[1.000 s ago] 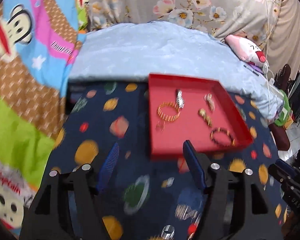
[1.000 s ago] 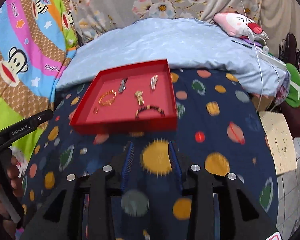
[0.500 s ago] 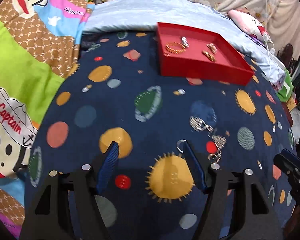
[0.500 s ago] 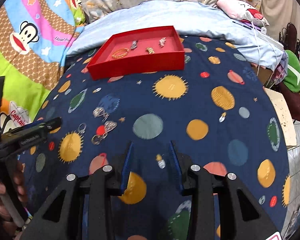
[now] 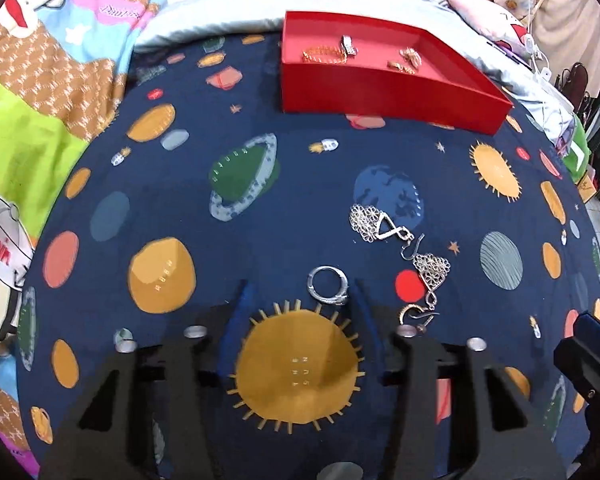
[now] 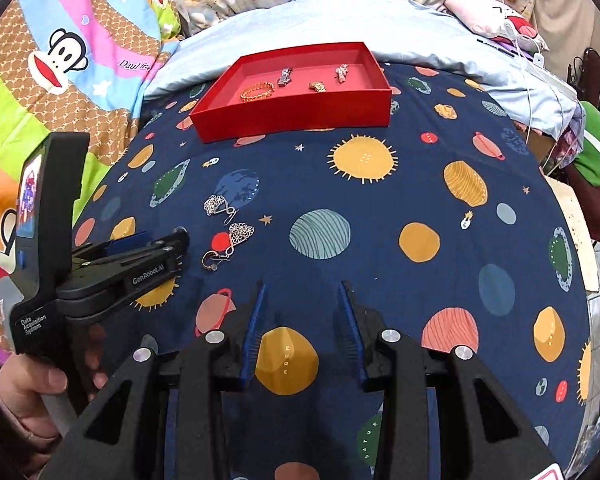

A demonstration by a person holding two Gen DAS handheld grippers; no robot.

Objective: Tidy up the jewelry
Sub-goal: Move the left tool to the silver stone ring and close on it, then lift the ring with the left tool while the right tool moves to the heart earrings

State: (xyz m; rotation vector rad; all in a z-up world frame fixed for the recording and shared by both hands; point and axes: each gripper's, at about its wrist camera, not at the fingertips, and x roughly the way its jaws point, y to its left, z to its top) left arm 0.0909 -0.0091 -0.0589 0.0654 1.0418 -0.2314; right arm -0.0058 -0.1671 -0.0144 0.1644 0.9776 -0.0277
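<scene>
A silver ring (image 5: 327, 285) lies on the navy planet-print cloth, just ahead of my open left gripper (image 5: 300, 294), close to its right fingertip. Two silver filigree earrings (image 5: 370, 224) (image 5: 431, 270) lie to the ring's right; they also show in the right wrist view (image 6: 220, 206) (image 6: 238, 236). A red tray (image 5: 380, 88) at the far side holds a gold bracelet (image 6: 257, 91) and several small pieces. My right gripper (image 6: 302, 296) is open and empty above the cloth. The left gripper (image 6: 148, 260) shows at the left of the right wrist view, near the earrings.
A light blue quilt (image 6: 340, 20) lies behind the tray. A monkey-print blanket (image 6: 60, 60) covers the left. A pink plush toy (image 6: 496, 16) and a white cable lie at the far right. The table's right edge drops to a tiled floor.
Both grippers have drawn back from the tray toward the near side. The left gripper has dropped low to the cloth, and the ring now lies just before its fingertips.
</scene>
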